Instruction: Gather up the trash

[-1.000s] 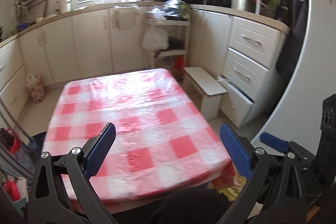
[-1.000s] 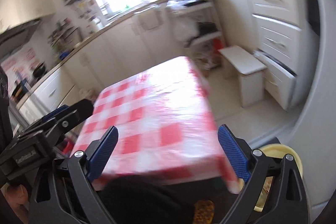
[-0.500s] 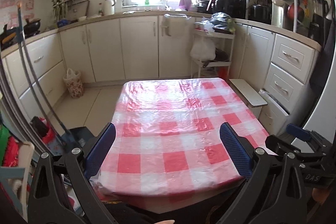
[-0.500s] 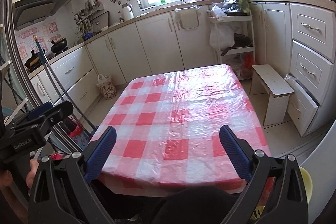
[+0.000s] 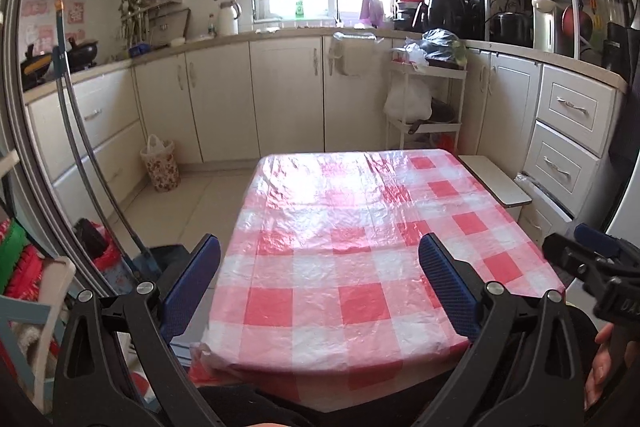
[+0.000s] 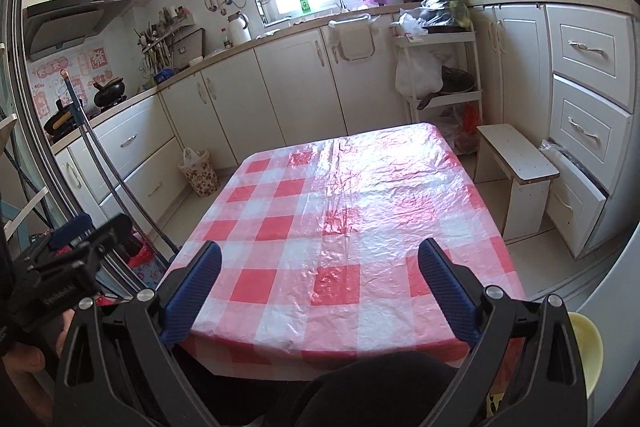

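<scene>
Both grippers, left gripper and right gripper, are hovering spread wide, grasping nothing, over a checked table. No trash is showing on it; a floral bin is standing at 10 o'clock. Scanning the floor first seems wise

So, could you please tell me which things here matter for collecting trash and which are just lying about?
For the job:
- left gripper, open
- right gripper, open
- flowered bin with a bag liner
- checked table; no trash shows on it

Just lying about:
- stool
- white bag on the rack
- kettle
</scene>
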A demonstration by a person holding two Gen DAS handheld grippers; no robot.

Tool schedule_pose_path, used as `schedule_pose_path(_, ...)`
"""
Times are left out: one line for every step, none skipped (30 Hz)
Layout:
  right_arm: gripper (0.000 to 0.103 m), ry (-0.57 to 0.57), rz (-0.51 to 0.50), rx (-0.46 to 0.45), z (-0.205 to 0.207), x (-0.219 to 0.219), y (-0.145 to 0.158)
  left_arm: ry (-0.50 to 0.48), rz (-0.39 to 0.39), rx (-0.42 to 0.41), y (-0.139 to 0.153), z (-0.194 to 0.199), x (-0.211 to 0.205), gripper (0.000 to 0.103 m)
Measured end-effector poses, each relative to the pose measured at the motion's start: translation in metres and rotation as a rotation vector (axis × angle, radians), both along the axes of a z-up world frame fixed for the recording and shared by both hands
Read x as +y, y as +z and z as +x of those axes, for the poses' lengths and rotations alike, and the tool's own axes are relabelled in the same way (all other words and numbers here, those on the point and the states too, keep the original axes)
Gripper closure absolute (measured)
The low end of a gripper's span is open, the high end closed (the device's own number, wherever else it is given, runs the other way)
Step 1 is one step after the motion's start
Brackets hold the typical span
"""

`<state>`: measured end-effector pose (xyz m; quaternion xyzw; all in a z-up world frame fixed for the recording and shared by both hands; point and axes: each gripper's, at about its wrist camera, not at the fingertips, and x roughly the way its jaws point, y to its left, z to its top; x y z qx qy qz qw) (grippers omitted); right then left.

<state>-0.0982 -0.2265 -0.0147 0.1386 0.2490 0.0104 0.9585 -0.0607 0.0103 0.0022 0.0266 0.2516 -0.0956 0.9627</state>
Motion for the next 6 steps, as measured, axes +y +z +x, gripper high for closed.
schedule_pose_path(0.008, 0.0, 0.0, 0.0, 0.0, 0.0, 0.0, 0.005, -0.009, 0.006, -0.001, 0.001, 0.001, 0.007)
schedule_pose_path(0.008, -0.005, -0.001, -0.01, -0.002, 0.0, 0.001, 0.013, -0.009, -0.003, 0.0, -0.001, 0.002, 0.007)
schedule_pose_path(0.007, -0.01, -0.004, -0.021, -0.004, 0.0, 0.002, 0.034, -0.013, -0.022, 0.002, -0.003, 0.003, 0.007)
schedule_pose_path(0.007, -0.012, -0.007, -0.029, -0.005, 0.0, 0.002, 0.041, -0.021, -0.03, 0.004, -0.005, 0.005, 0.007)
schedule_pose_path(0.007, -0.011, -0.009, -0.035, -0.006, 0.001, 0.003, 0.048, -0.022, -0.041, 0.008, -0.007, 0.007, 0.007)
schedule_pose_path(0.007, -0.01, -0.01, -0.036, -0.006, 0.001, 0.003, 0.064, -0.015, -0.062, 0.012, -0.009, 0.01, 0.007)
